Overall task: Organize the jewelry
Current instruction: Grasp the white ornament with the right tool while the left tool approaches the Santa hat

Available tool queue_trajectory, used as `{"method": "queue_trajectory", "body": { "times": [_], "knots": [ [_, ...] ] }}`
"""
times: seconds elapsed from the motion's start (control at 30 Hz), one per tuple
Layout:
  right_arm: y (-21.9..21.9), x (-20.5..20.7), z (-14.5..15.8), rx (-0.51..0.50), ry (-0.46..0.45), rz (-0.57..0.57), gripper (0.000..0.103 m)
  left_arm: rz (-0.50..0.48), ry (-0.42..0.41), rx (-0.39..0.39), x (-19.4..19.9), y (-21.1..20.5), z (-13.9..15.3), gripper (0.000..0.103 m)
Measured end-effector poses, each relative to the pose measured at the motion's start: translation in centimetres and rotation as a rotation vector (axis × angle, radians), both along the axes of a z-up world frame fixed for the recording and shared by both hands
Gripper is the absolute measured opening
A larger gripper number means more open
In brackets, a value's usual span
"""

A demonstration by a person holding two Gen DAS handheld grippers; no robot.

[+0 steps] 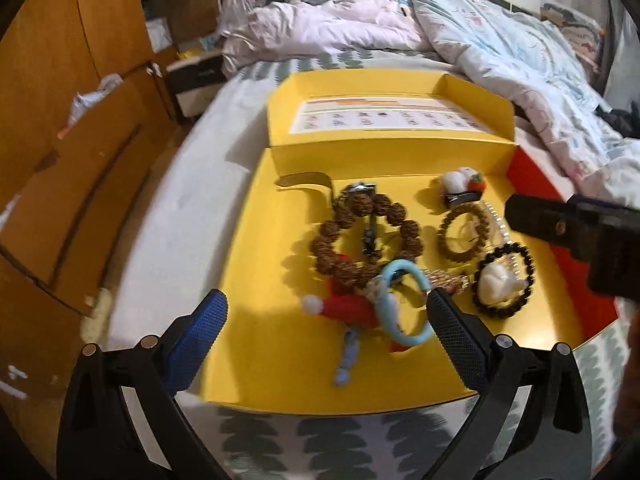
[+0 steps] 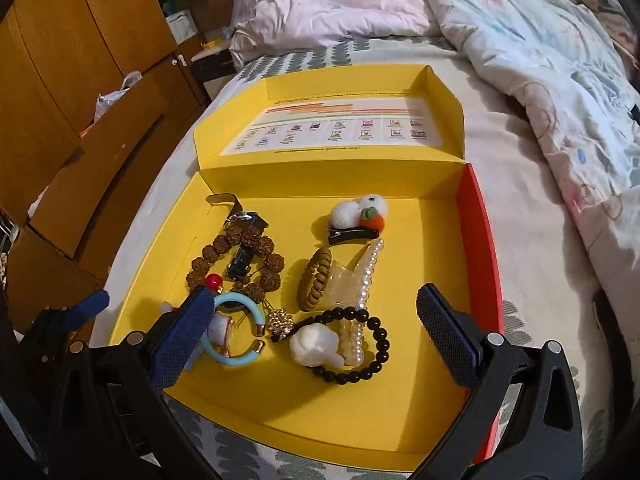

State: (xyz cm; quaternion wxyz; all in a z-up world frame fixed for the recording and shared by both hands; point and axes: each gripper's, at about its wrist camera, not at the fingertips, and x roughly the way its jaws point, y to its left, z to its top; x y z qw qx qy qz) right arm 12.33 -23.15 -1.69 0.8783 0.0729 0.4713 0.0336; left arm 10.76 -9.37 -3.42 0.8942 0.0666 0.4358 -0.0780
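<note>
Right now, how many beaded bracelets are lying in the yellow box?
3. The big brown bracelet lies at the left, over a watch. The tan bracelet is in the middle. The black bracelet is nearest, around a white charm. Others may hide under the pile.

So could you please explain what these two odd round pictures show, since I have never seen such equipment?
Each picture comes from a wide-angle camera on a hand-held gripper, looking along its two fingers. No robot: a person holds one gripper in each hand. The left gripper and the right gripper are both open and hold nothing. Below them a yellow box lies open on a bed. Inside are a brown bead bracelet, a black bead bracelet, a light blue bangle, a pearl hair claw and a fluffy white hair clip.
</note>
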Motion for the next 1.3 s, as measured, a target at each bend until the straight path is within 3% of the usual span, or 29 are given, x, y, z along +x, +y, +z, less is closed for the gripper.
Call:
{"method": "queue_trajectory", "body": {
  "times": [0.13, 0.37, 0.7, 0.93, 1.03, 1.3],
  "knots": [
    [-0.7, 0.1, -0.3, 0.000, 0.005, -0.019, 0.099, -0.017, 0.023, -0.049, 0.6, -0.2, 0.1, 0.099],
    [-1.0, -0.3, -0.1, 0.021, 0.000, -0.023, 0.098, -0.026, 0.018, -0.032, 0.5, -0.3, -0.1, 0.099],
    [0.0, -1.1, -1.3, 0.096, 0.092, -0.014, 0.098, -0.060, 0.094, -0.112, 0.8, 0.2, -0.3, 0.099],
    [0.8, -0.9, -2.7, 0.067, 0.146, 0.001, 0.077, -0.098, 0.127, -0.116, 0.6, 0.2, -0.9, 0.099],
    [0.9, -0.8, -3.3, 0.074, 0.172, 0.011, 0.074, -0.109, 0.130, -0.081, 0.7, -0.2, -1.3, 0.099],
    [1.6, -0.4, -4.4, 0.064, 0.205, 0.029, 0.067, -0.122, 0.163, -0.081, 1.0, -0.5, -2.1, 0.099]
  ]
}}
